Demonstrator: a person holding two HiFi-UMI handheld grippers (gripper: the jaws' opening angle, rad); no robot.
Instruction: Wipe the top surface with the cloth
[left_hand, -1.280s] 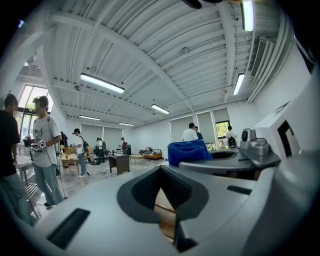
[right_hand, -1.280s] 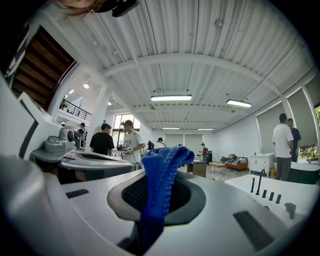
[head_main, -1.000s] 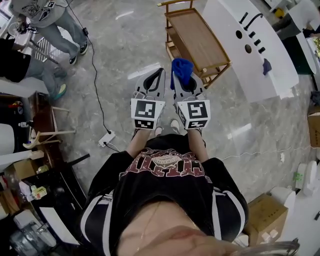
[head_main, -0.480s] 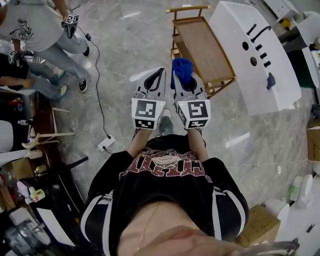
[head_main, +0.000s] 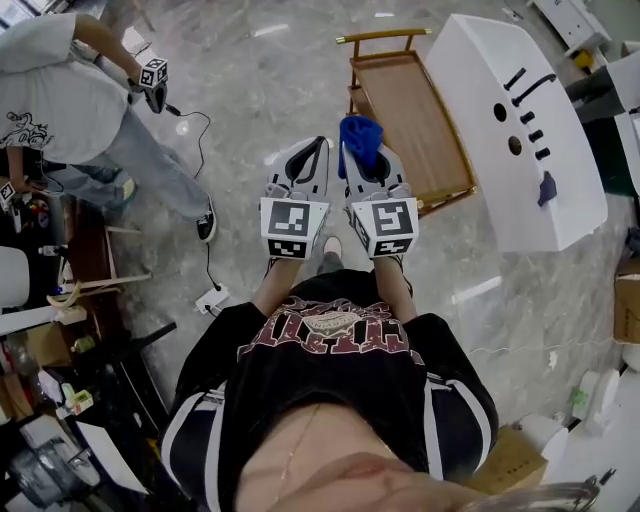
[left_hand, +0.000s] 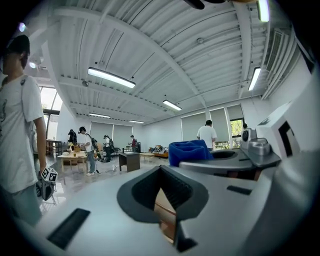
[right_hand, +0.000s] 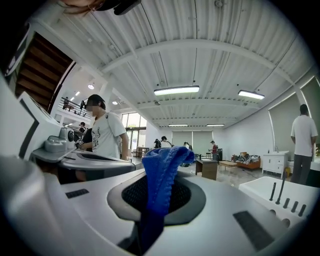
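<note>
In the head view a blue cloth (head_main: 358, 138) sticks up from my right gripper (head_main: 352, 152), which is shut on it. My left gripper (head_main: 322, 143) is held close beside it, shut with nothing in its jaws. Both hover at chest height over the marble floor, just short of a wooden trolley (head_main: 412, 115) with a bare rimmed top. In the right gripper view the blue cloth (right_hand: 162, 172) fills the slot between the jaws. In the left gripper view the blue cloth (left_hand: 189, 151) shows to the right, and a sliver of wood shows past the jaws.
A long white basin unit (head_main: 515, 120) lies right of the trolley. A person in a white shirt (head_main: 70, 100) stands at the left with another gripper. A power strip (head_main: 212, 297) and its cable lie on the floor. Cluttered furniture lines the left edge.
Both grippers keep their pose and the cloth stays clamped. The view has shifted: the trolley and basin sit slightly lower and right, and the person at the left has stepped closer.
</note>
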